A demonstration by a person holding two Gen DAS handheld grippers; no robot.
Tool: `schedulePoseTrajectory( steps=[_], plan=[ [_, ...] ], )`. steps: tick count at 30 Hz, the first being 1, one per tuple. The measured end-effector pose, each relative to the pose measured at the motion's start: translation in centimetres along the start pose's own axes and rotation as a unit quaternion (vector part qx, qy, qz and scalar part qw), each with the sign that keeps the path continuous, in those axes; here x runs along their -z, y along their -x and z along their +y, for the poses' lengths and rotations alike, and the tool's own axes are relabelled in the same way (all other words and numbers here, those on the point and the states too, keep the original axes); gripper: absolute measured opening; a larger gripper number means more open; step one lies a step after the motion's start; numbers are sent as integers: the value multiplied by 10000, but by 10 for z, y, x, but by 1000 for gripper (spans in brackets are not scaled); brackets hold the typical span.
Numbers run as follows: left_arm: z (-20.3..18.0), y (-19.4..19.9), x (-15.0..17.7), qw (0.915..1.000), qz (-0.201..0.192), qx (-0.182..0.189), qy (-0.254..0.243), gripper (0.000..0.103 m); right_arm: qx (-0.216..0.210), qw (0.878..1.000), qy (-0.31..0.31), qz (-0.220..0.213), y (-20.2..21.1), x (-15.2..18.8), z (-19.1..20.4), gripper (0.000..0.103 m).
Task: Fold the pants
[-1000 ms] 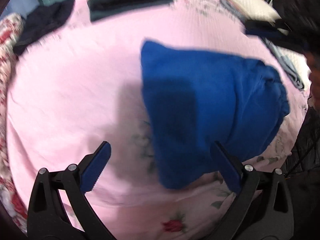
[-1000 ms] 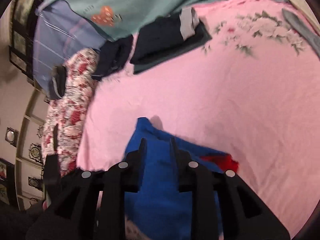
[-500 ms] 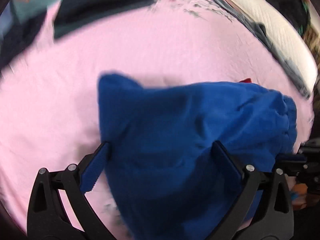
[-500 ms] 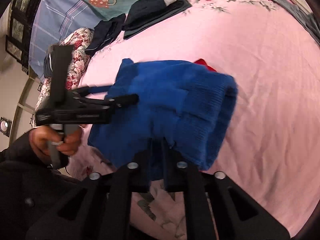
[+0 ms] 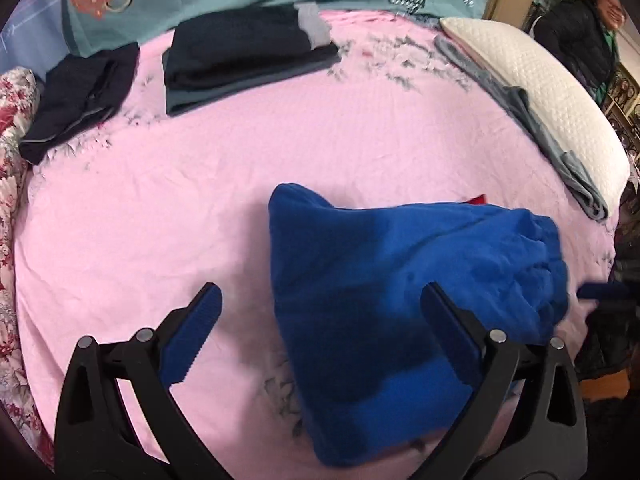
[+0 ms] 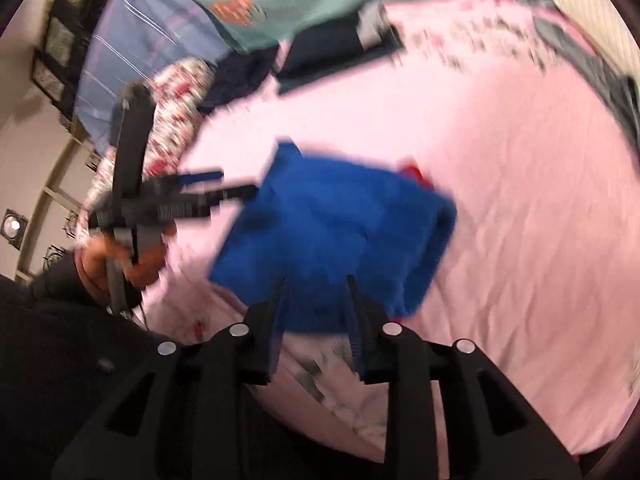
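Note:
The blue pants (image 5: 400, 292) lie folded in a thick bundle on the pink bedsheet (image 5: 200, 184); they also show in the right wrist view (image 6: 332, 232). My left gripper (image 5: 320, 312) is open and empty, its right finger over the bundle's near side. My right gripper (image 6: 316, 300) has its jaws parted a little at the bundle's near edge; the view is blurred and no cloth shows pinched. A red bit (image 6: 416, 172) peeks out behind the pants.
Folded dark clothes (image 5: 248, 52) and another dark pile (image 5: 80, 96) lie at the far side. A white pillow (image 5: 540, 92) and a grey garment (image 5: 552, 140) are at the right. A floral quilt (image 5: 12, 140) lies left. A person (image 5: 580, 20) stands far right.
The right gripper has let go of the pants and its jaws have parted. The bundle now rests on the sheet. The left gripper has drawn back a little.

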State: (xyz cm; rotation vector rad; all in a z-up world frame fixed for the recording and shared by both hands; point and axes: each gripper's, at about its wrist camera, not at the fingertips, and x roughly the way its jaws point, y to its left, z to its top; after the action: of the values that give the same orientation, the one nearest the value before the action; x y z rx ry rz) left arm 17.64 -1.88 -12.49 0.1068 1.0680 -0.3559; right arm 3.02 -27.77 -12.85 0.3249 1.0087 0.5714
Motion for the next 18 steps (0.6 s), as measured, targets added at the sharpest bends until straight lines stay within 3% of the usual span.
schedulePoseTrajectory(
  steps=[3, 5, 8, 10, 14, 18],
  plan=[
    [-14, 7, 18, 9990, 103, 417, -133, 101, -173, 9996, -118, -199, -5, -18, -5, 31],
    [-19, 1, 31, 9982, 303, 443, -278, 101, -111, 9995, -261, -163, -20, -24, -18, 31],
    [-22, -42, 60, 9926, 1118, 411, -228, 101, 511, 9977, -373, 244, -56, -17, -44, 31],
    [-18, -41, 66, 9935, 1032, 457, -166, 101, 287, 9985, -447, 132, -57, -10, -53, 31],
    [-8, -21, 69, 9951, 974, 138, -44, 101, 387, 9980, -395, 319, -40, -18, -49, 32],
    [3, 25, 65, 9990, 261, -116, 346, 101, 192, 9996, 144, 158, -26, -48, -20, 38]
  ],
)
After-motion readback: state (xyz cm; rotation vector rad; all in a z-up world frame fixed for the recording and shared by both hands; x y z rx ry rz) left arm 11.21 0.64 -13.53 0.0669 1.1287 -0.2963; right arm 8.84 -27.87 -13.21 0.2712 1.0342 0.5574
